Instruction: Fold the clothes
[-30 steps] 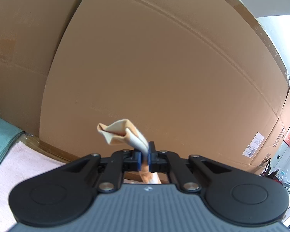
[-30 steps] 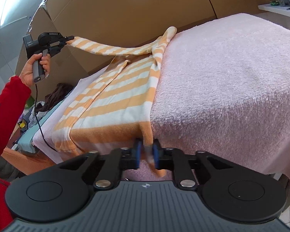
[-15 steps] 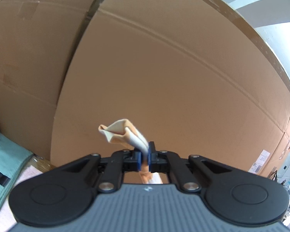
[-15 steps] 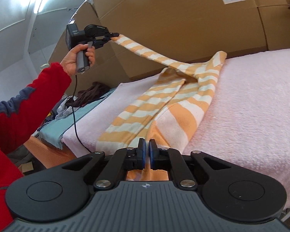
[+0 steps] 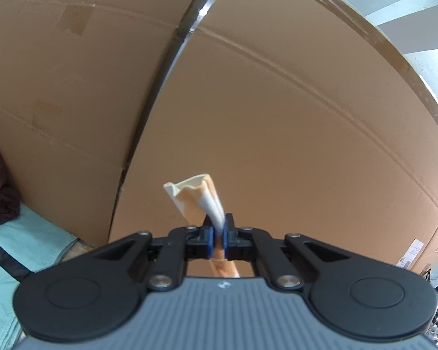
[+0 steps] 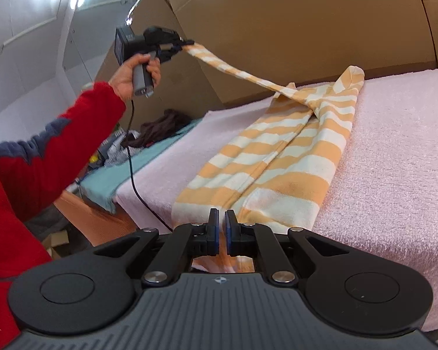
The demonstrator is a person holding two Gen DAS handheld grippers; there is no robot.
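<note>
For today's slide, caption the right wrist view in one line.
Left tool lifts the striped garment's sleeve above the pink towel; right tool grips its hem.

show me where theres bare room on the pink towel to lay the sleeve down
Bare: the pink towel right of the striped garment, and a strip left of it up to the teal cloth. Crowded: the dark clothes pile beyond.

Left gripper [image 6: 187,45] lifting striped garment's [image 6: 280,157] sleeve, right gripper [image 6: 222,227] pinching hem

One striped garment [image 6: 280,157], two grippers [image 6: 222,227].
</note>
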